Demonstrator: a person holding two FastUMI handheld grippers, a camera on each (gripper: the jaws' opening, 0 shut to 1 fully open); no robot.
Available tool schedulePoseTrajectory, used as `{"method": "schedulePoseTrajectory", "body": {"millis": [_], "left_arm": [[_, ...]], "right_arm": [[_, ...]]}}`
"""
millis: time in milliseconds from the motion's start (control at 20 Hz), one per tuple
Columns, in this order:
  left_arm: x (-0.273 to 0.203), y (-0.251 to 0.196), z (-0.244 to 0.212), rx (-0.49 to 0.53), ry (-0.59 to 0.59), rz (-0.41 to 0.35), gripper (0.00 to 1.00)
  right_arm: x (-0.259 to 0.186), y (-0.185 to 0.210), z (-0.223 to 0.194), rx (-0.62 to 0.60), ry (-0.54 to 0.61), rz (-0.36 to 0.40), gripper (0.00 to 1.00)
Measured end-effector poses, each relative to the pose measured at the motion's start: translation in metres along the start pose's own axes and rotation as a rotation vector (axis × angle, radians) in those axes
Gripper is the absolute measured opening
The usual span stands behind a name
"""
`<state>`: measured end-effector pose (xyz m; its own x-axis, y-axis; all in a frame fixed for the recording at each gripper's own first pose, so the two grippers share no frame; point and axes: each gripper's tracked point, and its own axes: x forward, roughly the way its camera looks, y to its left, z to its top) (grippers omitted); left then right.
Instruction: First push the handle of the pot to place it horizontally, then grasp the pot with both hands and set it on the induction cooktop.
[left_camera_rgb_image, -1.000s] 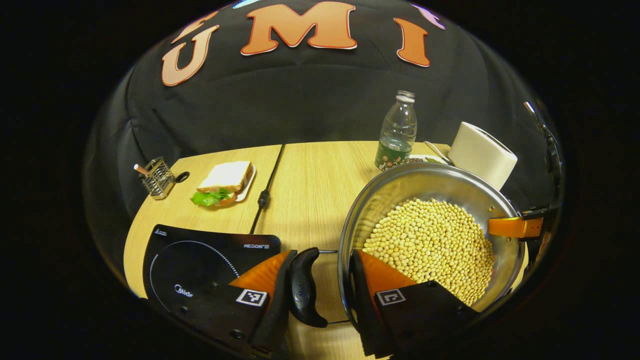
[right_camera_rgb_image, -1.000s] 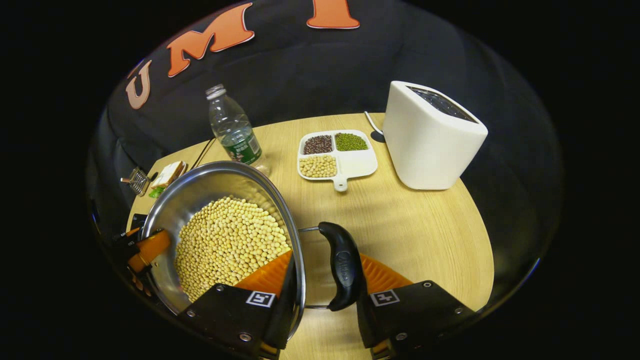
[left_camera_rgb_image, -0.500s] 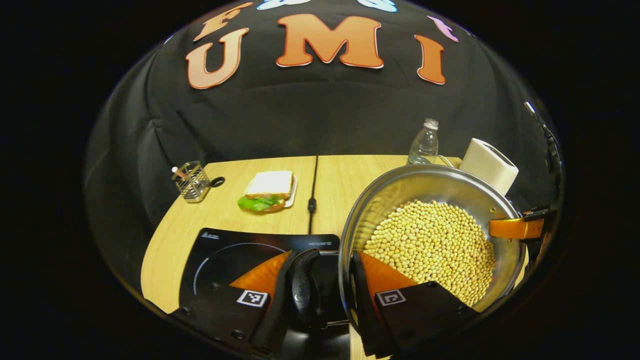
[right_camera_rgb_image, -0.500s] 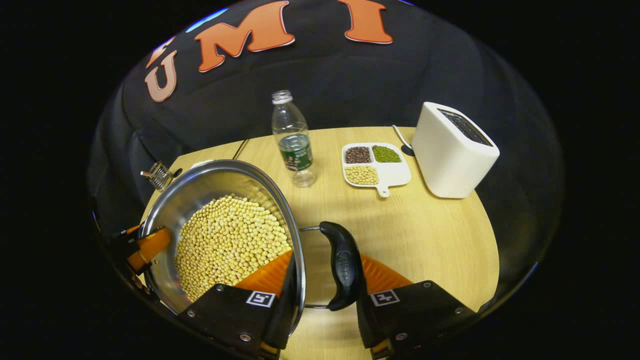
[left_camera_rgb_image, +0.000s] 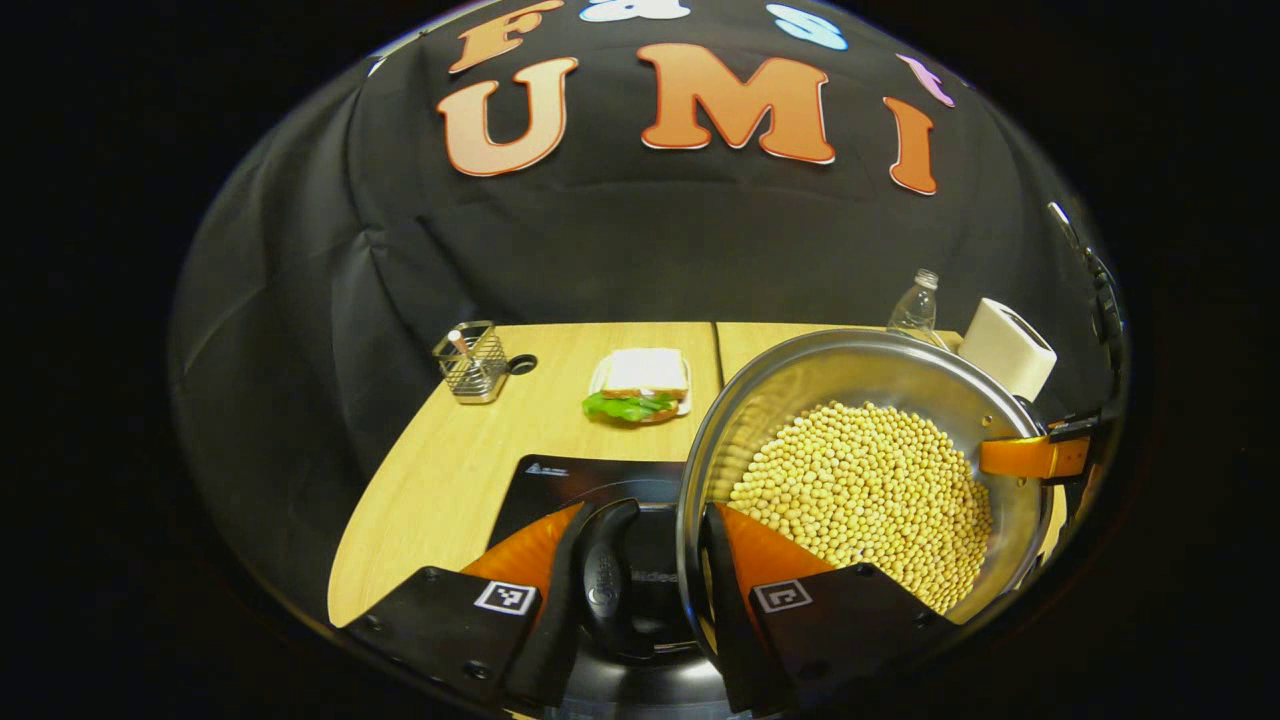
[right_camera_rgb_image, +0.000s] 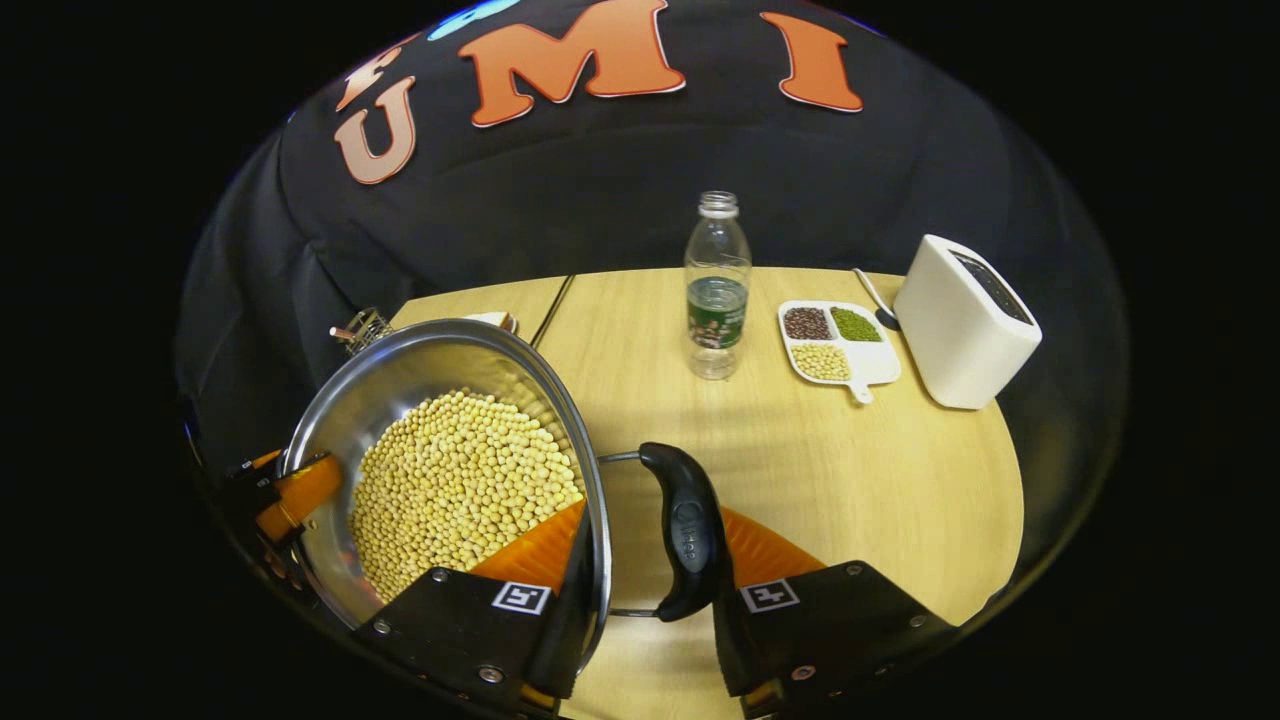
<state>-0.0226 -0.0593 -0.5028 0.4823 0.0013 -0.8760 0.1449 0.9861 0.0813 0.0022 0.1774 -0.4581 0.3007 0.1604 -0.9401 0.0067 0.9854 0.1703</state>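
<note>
Pot (left_camera_rgb_image: 860, 470) of soybeans has moved left since a second ago, its left handle (left_camera_rgb_image: 603, 585) now over the induction cooktop (left_camera_rgb_image: 560, 480).
Left gripper (left_camera_rgb_image: 640, 575) fingers pinch left handle against pot rim; right gripper (right_camera_rgb_image: 640, 570) fingers pinch right handle (right_camera_rgb_image: 685, 530) and rim likewise. Pot held off the table (right_camera_rgb_image: 850, 460); bottle (right_camera_rgb_image: 717, 285), bean tray (right_camera_rgb_image: 835, 340), toaster (right_camera_rgb_image: 965, 320) behind, sandwich (left_camera_rgb_image: 640, 385) beyond cooktop.

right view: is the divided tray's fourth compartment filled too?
No. In the right gripper view the divided tray holds dark beans, green beans and yellow beans in three compartments, while the fourth one, beside the yellow beans, is bare white.
</note>
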Motion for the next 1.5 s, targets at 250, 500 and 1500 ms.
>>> {"method": "schedulePoseTrajectory", "body": {"millis": [250, 500, 1500], "left_arm": [[-0.015, 0.043, 0.008, 0.0, 0.001, 0.04, 0.65], [-0.023, 0.077, 0.013, -0.006, -0.014, 0.072, 0.64], [-0.015, 0.107, -0.005, -0.049, 0.049, 0.11, 0.67]], "right_arm": [[0.0, 0.043, 0.007, -0.012, 0.0, 0.024, 0.54], [-0.002, 0.077, 0.011, -0.017, -0.014, 0.039, 0.54], [0.049, 0.136, -0.018, -0.04, 0.031, 0.036, 0.54]]}}
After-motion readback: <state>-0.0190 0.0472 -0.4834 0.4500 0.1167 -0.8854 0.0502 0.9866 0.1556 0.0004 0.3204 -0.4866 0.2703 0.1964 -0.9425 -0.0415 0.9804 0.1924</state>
